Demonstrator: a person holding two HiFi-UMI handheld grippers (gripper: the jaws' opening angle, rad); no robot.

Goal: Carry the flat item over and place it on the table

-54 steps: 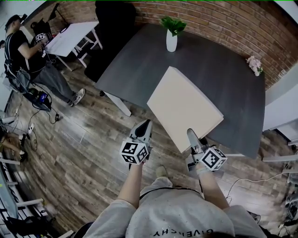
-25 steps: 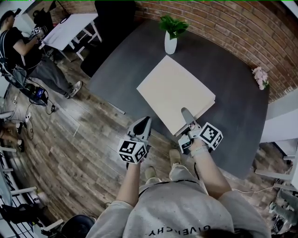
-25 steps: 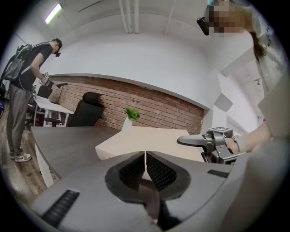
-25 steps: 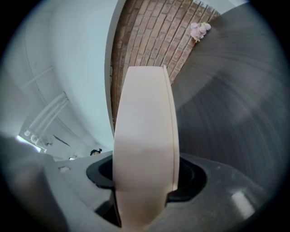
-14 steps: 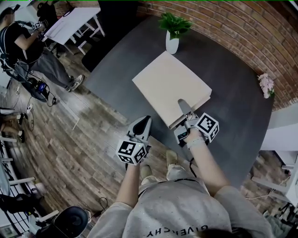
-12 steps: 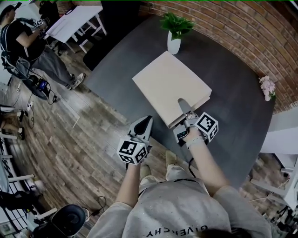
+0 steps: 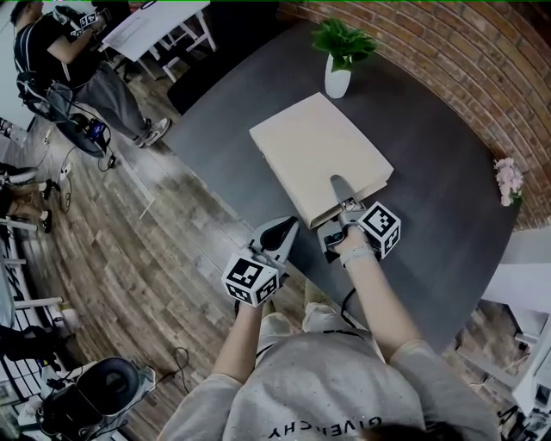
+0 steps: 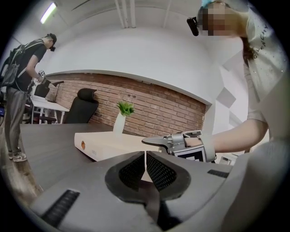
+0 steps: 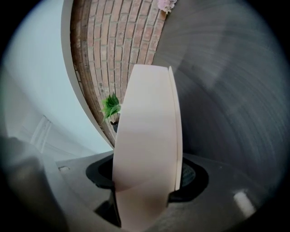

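Note:
The flat beige box [image 7: 317, 153] lies level over the dark table [image 7: 430, 164]; its near edge is held between the jaws of my right gripper [image 7: 337, 196], one finger on top and one below. In the right gripper view the box [image 9: 146, 131] fills the space between the jaws. Whether its underside touches the table I cannot tell. My left gripper [image 7: 287, 229] is shut and empty, beside the table's near edge and left of the box. The left gripper view shows its pads [image 8: 155, 168] together, with the box [image 8: 106, 144] and my right gripper [image 8: 153, 141] just beyond.
A white vase with a green plant [image 7: 338, 76] stands just past the box's far corner. Pink flowers [image 7: 509, 179] sit at the table's right end by the brick wall [image 7: 448, 52]. A person [image 7: 65, 60] stands by a white table [image 7: 159, 21] at the far left.
The box and my right gripper have moved farther in over the table and sunk lower. My left gripper has come forward to the table's edge.

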